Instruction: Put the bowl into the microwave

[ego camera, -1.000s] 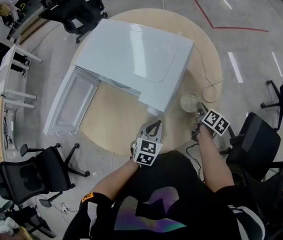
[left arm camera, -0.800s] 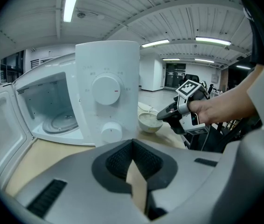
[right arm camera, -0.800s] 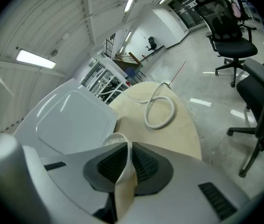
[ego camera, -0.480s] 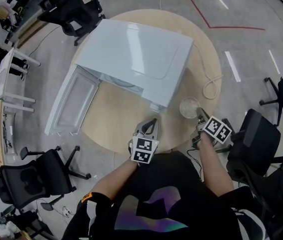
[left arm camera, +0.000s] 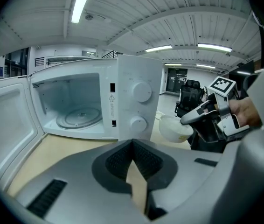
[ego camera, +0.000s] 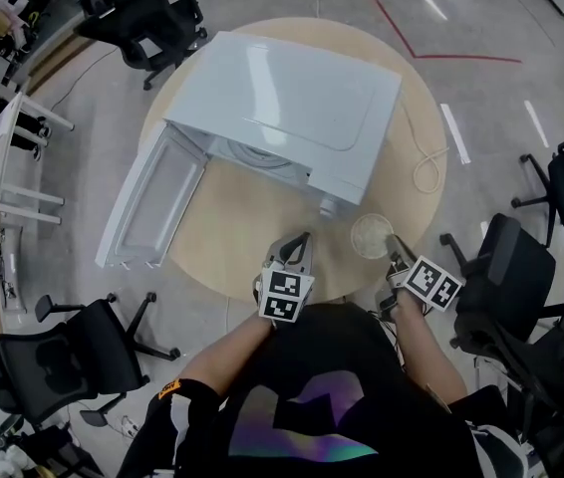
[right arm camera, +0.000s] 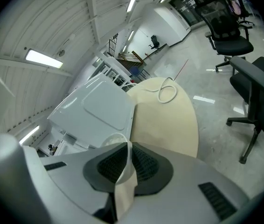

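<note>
- Gripping the white bowl [ego camera: 370,235] by its near rim with the right hand-held gripper [ego camera: 393,243], jaws closed on the thin wall.
- Holding that bowl just ahead and left of the right hand-held gripper, near the bench [ego camera: 232,252] edge, close to the microwave [ego camera: 292,108] corner with the knobs.
- Pointing the left hand-held gripper [ego camera: 300,243], jaws pressed together on nothing, toward the microwave front.
- Facing, ahead and left of the left hand-held gripper, the swung-open door [ego camera: 147,202] and glass turntable [left arm camera: 78,117] inside.

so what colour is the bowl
White. The bowl shows best in the left gripper view, beside the microwave.
</note>
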The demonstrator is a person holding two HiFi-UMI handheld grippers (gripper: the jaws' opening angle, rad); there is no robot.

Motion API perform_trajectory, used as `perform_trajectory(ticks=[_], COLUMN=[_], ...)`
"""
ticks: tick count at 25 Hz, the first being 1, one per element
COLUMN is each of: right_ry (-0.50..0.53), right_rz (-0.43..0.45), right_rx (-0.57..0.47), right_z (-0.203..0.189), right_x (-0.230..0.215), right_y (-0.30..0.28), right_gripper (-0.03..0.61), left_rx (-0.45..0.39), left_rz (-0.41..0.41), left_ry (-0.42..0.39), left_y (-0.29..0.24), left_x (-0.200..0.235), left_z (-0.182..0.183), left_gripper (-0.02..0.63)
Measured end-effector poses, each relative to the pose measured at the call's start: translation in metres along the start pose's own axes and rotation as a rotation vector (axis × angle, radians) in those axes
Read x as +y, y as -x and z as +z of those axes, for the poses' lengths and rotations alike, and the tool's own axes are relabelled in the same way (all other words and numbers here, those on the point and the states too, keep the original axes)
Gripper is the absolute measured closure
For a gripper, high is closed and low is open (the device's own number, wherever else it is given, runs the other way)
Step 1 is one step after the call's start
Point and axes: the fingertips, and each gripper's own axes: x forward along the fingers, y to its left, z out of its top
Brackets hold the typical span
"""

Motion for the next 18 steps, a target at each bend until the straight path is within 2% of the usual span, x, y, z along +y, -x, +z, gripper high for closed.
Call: perform_trajectory(ticks=[9, 18], right_ry=[0.035, 0.09], right_rz=[0.041, 0.096], right_rx=[0.045, 0.092], right_z=[-0.047, -0.085], right_x=[0.063, 0.132], right_y=[0.005, -0.016], right_gripper=[0.534, 0.534], left_rx=[-0.025, -0.057], left_rz=[0.004, 0.052], left_ry=[0.05, 0.111], left_y=[0.027, 0.058], left_x=[0.042, 0.096], left_z=[-0.011, -0.023], left_gripper=[0.568, 0.568])
